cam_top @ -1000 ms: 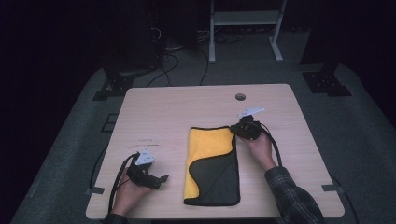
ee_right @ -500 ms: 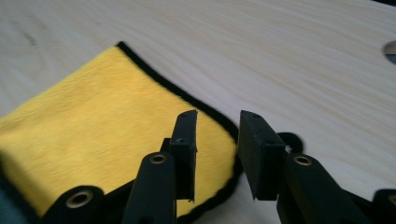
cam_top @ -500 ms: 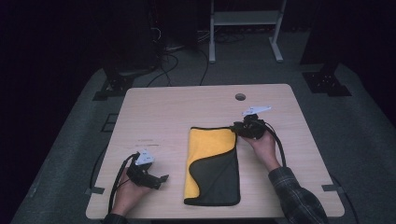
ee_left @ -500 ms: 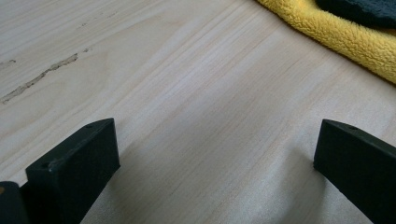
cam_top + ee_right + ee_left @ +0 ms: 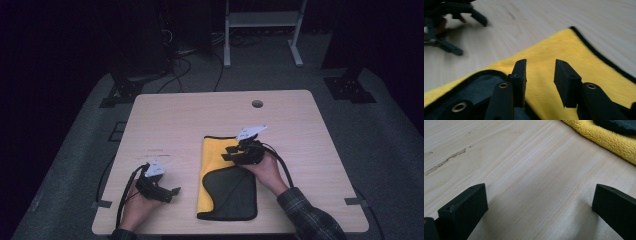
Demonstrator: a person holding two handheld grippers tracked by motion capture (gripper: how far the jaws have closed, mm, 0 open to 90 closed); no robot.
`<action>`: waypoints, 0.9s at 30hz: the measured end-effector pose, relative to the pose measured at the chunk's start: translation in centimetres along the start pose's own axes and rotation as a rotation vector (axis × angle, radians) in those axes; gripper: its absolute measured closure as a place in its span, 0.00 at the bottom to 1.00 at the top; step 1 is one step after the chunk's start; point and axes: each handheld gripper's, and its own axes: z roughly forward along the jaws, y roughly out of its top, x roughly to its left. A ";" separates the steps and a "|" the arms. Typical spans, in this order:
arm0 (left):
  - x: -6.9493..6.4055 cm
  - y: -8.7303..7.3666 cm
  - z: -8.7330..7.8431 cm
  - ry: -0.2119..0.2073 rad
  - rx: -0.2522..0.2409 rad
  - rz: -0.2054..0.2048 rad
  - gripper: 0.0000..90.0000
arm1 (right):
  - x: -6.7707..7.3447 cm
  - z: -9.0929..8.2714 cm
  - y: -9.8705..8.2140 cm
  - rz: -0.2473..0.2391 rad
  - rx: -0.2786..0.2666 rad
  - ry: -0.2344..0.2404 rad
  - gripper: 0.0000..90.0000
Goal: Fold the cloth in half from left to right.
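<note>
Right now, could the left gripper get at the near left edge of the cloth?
Probably yes. The left gripper rests open on the table just left of the cloth, with bare wood between them. The right gripper, its jaws just opened with nothing between them, is over the cloth's far part.

The right gripper (image 5: 228, 153) has just been opening (nothing between); the left gripper (image 5: 172, 192) gapes wide.

Three cameras being aimed at one cloth

The cloth (image 5: 220, 165) is being viewed from high overhead, and closely from the gripper cameras at either side; its yellow edge is being shared.
</note>
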 end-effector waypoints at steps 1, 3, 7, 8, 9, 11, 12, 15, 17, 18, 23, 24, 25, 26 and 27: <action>0.0 0.0 0.0 0.000 0.000 0.000 0.00 | 0.5 0.4 0.1 -0.008 0.003 0.016 0.68; 0.0 0.0 0.0 -0.001 0.000 -0.002 0.00 | 1.5 1.3 0.1 -0.031 0.017 0.041 0.67; 0.0 0.0 0.0 -0.001 -0.002 -0.004 0.00 | 2.9 2.9 0.0 -0.055 0.046 0.073 0.66; 0.0 0.0 0.0 -0.001 -0.001 -0.004 0.00 | 3.2 3.3 0.0 -0.060 0.055 0.078 0.65; 0.0 0.0 0.0 -0.001 -0.001 -0.003 0.00 | 3.4 3.6 -0.1 -0.068 0.060 0.083 0.64; 0.0 0.0 0.0 -0.001 0.002 -0.003 0.00 | 3.9 4.4 -0.1 -0.082 0.080 0.090 0.63; 0.0 0.0 0.0 -0.002 0.002 -0.003 0.00 | 4.1 4.6 -0.2 -0.085 0.088 0.090 0.62; 0.0 0.0 0.0 -0.001 0.001 -0.004 0.00 | 4.6 5.5 -0.3 -0.102 0.106 0.094 0.60; 0.0 0.0 0.0 -0.001 0.003 -0.002 0.00 | 4.9 5.9 -0.4 -0.116 0.114 0.095 0.59; 0.0 0.0 0.0 -0.001 0.003 -0.002 0.00 | 5.1 6.1 -0.4 -0.124 0.125 0.093 0.59; 0.0 0.0 0.0 -0.001 0.001 -0.004 0.00 | 5.5 6.2 -0.8 -0.162 0.135 0.069 0.64; 0.0 0.0 0.0 -0.002 0.001 -0.004 0.00 | 5.5 6.2 -0.9 -0.168 0.135 0.064 0.66; 0.0 0.0 0.0 -0.001 0.001 -0.004 0.00 | 5.6 6.1 -0.9 -0.184 0.134 0.061 0.70; 0.0 0.0 0.0 -0.002 0.001 -0.004 0.00 | 5.8 6.0 -1.0 -0.193 0.133 0.058 0.73; 0.0 0.0 0.0 -0.001 0.001 -0.004 0.00 | 5.9 6.0 -1.0 -0.207 0.135 0.058 0.75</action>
